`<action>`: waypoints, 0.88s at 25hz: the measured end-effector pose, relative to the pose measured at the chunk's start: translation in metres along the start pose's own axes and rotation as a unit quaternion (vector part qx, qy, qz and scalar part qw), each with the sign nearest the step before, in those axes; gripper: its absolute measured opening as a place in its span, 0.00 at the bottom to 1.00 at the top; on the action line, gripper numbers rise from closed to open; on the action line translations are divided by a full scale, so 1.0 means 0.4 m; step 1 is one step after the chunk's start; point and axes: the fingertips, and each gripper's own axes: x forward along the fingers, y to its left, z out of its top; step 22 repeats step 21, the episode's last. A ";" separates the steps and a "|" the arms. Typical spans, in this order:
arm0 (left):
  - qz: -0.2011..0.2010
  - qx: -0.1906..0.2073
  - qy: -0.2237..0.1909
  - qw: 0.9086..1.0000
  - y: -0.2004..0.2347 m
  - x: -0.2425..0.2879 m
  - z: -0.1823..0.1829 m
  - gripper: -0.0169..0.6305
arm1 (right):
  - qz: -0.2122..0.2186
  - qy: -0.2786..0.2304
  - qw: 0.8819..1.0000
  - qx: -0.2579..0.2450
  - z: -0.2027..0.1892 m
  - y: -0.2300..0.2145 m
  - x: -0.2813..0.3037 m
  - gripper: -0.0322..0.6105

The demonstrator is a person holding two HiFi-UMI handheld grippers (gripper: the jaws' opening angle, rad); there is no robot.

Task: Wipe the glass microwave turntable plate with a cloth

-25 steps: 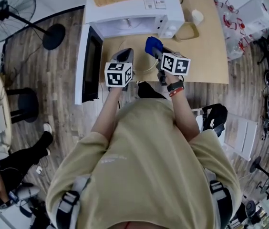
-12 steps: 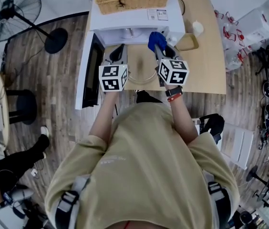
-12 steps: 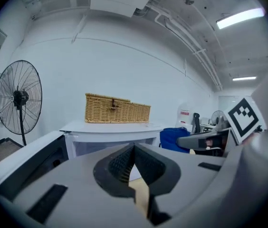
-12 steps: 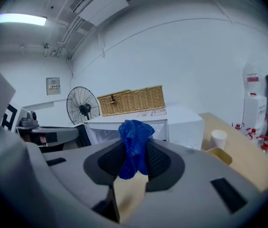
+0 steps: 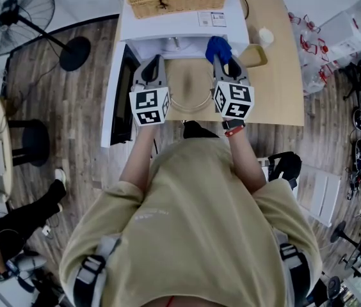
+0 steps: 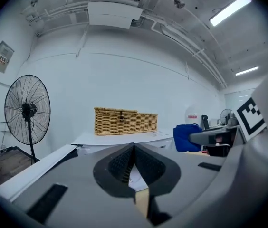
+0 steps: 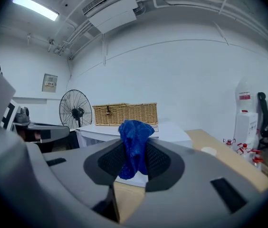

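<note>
The right gripper (image 7: 133, 159) has its two dark ribbed jaws closed on a bunched blue cloth (image 7: 134, 139), which sticks up above the jaw tips. Beyond it, a wicker basket (image 7: 125, 113) sits on top of a white microwave (image 7: 169, 132). A pale wooden counter (image 7: 222, 155) runs off to the right, and a pedestal fan (image 7: 75, 112) stands at the left against the white wall.

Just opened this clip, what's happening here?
A person holds a gripper in each hand over a wooden table before an open white microwave. The right gripper is clamped on a blue cloth; the left gripper is shut on nothing. The glass turntable plate lies on the table between them, and the cloth appears held clear of it.
</note>
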 end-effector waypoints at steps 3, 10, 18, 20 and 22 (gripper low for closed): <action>-0.004 0.001 0.003 1.000 0.001 0.000 0.000 0.04 | -0.001 0.003 1.000 -0.009 -0.006 0.004 0.003 0.24; -0.017 0.001 0.009 1.000 -0.004 0.005 -0.001 0.04 | 0.007 0.005 1.000 -0.009 -0.008 0.019 0.011 0.24; -0.022 -0.004 0.021 1.000 -0.008 0.012 -0.003 0.04 | 0.032 0.027 0.999 -0.012 -0.035 0.017 0.051 0.24; -0.022 -0.003 0.022 1.000 -0.002 0.014 -0.003 0.04 | 0.050 0.031 0.998 -0.021 -0.032 0.031 0.064 0.24; -0.022 -0.002 0.022 0.999 0.001 0.015 -0.004 0.04 | 0.060 0.033 0.997 -0.026 -0.030 0.038 0.070 0.24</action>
